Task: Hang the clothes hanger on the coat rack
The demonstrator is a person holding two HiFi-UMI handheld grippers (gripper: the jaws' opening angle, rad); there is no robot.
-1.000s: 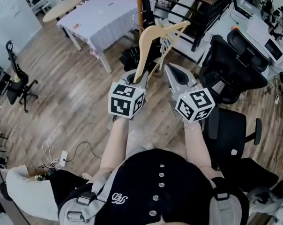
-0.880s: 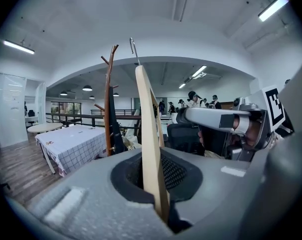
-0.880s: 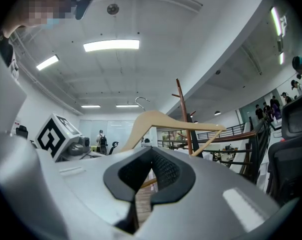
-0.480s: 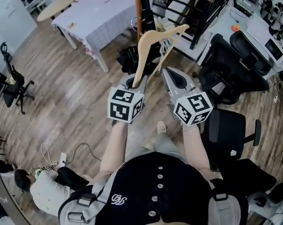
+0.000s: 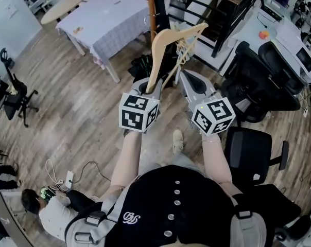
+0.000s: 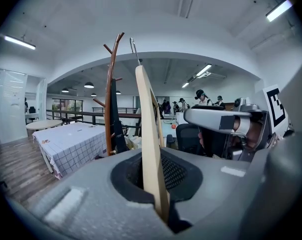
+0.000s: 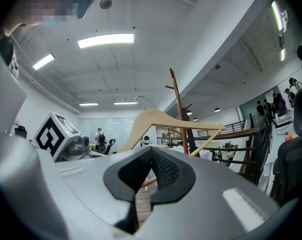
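Observation:
A pale wooden clothes hanger (image 5: 160, 50) with a metal hook stands upright, one of its arms clamped in my left gripper (image 5: 148, 87), which is shut on it. In the left gripper view the hanger (image 6: 146, 129) rises from between the jaws of the left gripper (image 6: 157, 186). The brown wooden coat rack (image 5: 152, 9) stands just beyond it, and its pole and pegs (image 6: 111, 91) show left of the hook. My right gripper (image 5: 186, 77) is beside the hanger's lower bar with its jaws together and nothing visibly held. From the right gripper (image 7: 145, 186) I see the hanger (image 7: 156, 118) and the rack (image 7: 179, 109) ahead.
A table with a checked cloth (image 5: 111, 19) stands left of the rack. A dark railing (image 5: 222, 4) runs behind. Black office chairs (image 5: 261, 73) (image 5: 253, 148) sit to the right, another chair (image 5: 16, 91) at far left. A person (image 5: 47, 210) crouches on the wooden floor at lower left.
Both grippers and the hanger have moved forward towards the coat rack, which now looks nearer. The grip on the hanger is unchanged.

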